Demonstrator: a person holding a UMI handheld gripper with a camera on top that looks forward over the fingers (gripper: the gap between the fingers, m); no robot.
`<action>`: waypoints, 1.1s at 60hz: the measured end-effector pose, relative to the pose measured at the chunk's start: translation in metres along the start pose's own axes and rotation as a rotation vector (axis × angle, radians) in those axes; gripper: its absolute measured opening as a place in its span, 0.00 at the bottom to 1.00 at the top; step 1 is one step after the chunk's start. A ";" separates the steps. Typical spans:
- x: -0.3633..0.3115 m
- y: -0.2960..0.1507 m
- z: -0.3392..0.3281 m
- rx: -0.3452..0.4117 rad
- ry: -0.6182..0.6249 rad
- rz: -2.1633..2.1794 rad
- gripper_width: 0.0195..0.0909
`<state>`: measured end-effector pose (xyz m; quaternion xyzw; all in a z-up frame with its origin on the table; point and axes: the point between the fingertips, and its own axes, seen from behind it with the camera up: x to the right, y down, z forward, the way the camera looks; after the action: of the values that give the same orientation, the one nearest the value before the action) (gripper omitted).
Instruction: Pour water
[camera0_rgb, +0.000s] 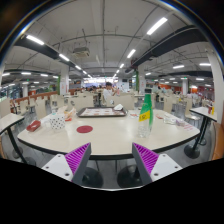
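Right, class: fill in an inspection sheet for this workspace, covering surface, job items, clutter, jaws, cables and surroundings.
Surface: pale round table, beyond the jaws.
Job's things: green bottle standing upright; clear glass across the table from it.
Clutter: dark tray, red disc, small red thing.
Grippers: gripper open, holding nothing, short of the table.
Cables: nothing seen.
Surroundings: large hall, ceiling strip lights, more tables behind.

Single view, from the camera mounted on the hand-held gripper (112, 160), facing forward along its two fingers, roughly level with a round white table (110, 138). The table's near edge lies just ahead of the fingertips; a large hall with ceiling lights (156, 26) extends far beyond.
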<state>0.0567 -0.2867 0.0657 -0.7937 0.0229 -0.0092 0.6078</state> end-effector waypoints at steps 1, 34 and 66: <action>0.000 -0.001 0.000 0.003 0.000 -0.004 0.89; 0.095 -0.029 0.057 0.133 0.101 -0.034 0.88; 0.164 -0.052 0.205 0.076 0.173 -0.078 0.35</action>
<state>0.2302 -0.0837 0.0606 -0.7665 0.0443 -0.1023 0.6325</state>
